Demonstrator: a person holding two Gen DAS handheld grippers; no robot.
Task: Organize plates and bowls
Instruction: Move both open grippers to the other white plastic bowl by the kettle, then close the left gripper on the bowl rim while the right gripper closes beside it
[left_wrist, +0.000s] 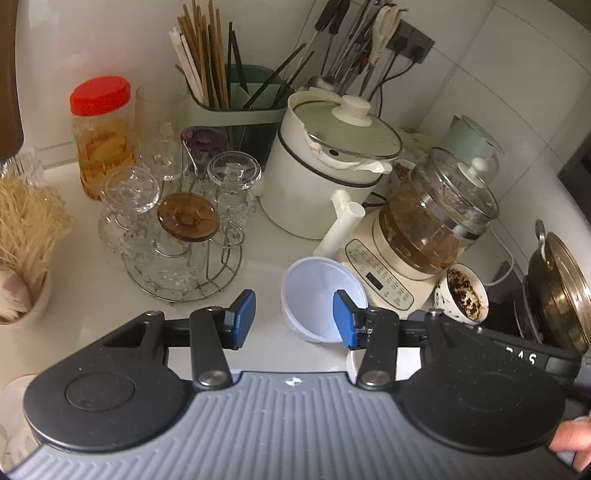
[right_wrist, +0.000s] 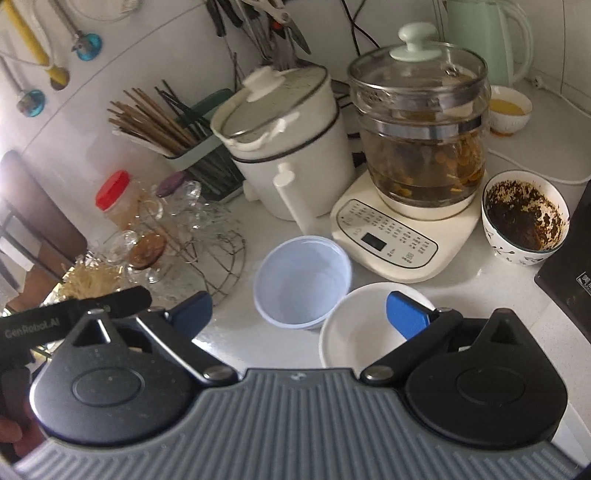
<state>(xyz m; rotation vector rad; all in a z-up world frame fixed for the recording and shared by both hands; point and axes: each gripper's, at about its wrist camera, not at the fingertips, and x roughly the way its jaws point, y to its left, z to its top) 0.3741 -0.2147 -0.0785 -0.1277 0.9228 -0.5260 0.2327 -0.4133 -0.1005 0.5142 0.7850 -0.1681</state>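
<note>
Now your left gripper (left_wrist: 293, 319) hovers with its jaws partly apart and nothing between them, the pale plastic bowl (left_wrist: 320, 297) just beyond on the tabletop (left_wrist: 92, 295). Your right gripper (right_wrist: 299, 314) has its jaws spread wide, empty too. Below it the white bowl (right_wrist: 354, 332) sits touching that plastic bowl, both near the glass kettle's base (right_wrist: 399, 236).

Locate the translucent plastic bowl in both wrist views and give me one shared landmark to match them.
Left wrist: translucent plastic bowl sits lower centre, partly behind the left gripper's right blue pad.
Right wrist: same bowl at centre, just beyond the gripper, touching or overlapping a white bowl at lower right.
Shared landmark: cream kettle base with the button panel, right of the bowl in both.
</note>
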